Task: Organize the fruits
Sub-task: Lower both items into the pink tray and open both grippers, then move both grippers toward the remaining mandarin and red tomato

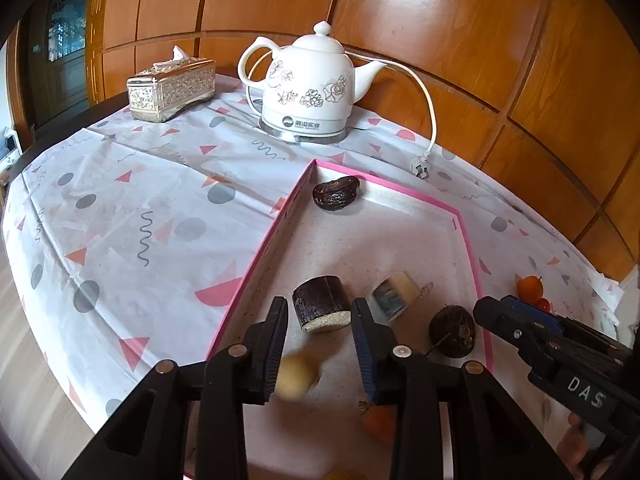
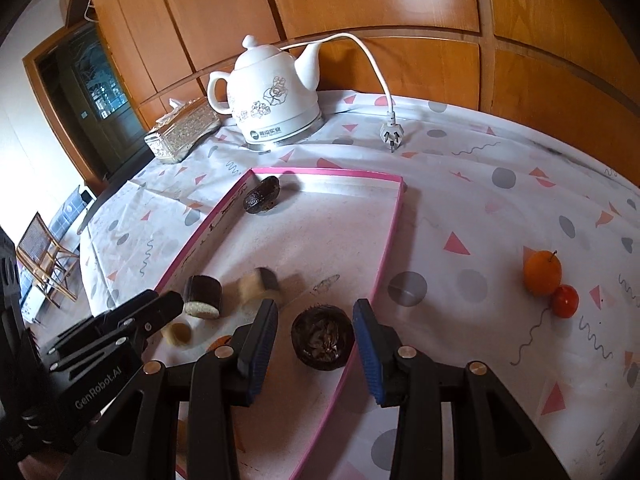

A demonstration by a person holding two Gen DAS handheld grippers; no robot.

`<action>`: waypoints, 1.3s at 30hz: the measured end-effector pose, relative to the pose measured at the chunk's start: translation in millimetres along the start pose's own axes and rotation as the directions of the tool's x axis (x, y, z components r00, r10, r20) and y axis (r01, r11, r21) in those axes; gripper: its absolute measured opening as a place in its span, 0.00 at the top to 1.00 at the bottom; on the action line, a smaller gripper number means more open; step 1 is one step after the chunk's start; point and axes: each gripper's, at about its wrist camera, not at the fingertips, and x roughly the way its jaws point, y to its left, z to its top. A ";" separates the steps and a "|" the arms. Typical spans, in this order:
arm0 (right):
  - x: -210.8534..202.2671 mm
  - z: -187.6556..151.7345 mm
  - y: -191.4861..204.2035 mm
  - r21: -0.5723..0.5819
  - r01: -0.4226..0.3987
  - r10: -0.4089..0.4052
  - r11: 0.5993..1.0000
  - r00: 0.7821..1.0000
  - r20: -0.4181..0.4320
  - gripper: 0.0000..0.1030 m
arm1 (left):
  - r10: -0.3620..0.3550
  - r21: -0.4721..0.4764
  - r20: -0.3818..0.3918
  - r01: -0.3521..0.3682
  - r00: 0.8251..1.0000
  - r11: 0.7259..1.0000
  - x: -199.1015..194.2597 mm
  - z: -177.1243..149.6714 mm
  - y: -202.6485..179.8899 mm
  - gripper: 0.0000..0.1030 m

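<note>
A pink-rimmed tray [image 1: 264, 248] [image 2: 390, 240] lies on the patterned tablecloth. It holds a dark wrinkled fruit [image 1: 336, 193] [image 2: 262, 195] at its far corner, two dark cut cylinder pieces [image 1: 322, 309] [image 2: 203, 291], one blurred [image 1: 394, 293] [image 2: 259, 282], a dark round fruit [image 1: 453, 331] [image 2: 323, 336], a yellowish fruit [image 1: 296, 374] [image 2: 177, 333] and an orange one [image 1: 379, 422]. My left gripper [image 1: 320, 350] is open above the tray, empty. My right gripper [image 2: 315, 344] is open around the dark round fruit, above it. An orange fruit [image 2: 542, 272] [image 1: 530, 286] and a red one [image 2: 565, 300] lie outside the tray.
A white electric kettle [image 1: 308, 88] [image 2: 272, 100] stands at the back, its cord and plug [image 2: 390, 134] [image 1: 420, 168] trailing on the cloth. A silver tissue box [image 1: 172, 88] [image 2: 182, 134] is at the back left. Wood panelling is behind the table.
</note>
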 end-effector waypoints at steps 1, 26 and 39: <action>0.0 -0.6 0.7 -0.004 0.002 -0.002 1.000 1.000 0.000 0.62 | 0.000 0.001 -0.001 0.000 1.000 1.000 -0.1 -0.3 0.0 0.64; -24.3 -17.6 -13.1 -0.005 0.106 -0.106 0.994 0.990 0.089 0.41 | 0.056 0.075 0.048 -0.060 0.997 0.995 -18.8 -11.9 -23.0 0.31; -41.2 -27.0 -47.7 0.068 0.130 -0.137 0.989 0.984 0.110 0.41 | -0.002 0.154 0.056 -0.007 0.998 0.988 -25.0 -16.0 -54.4 0.31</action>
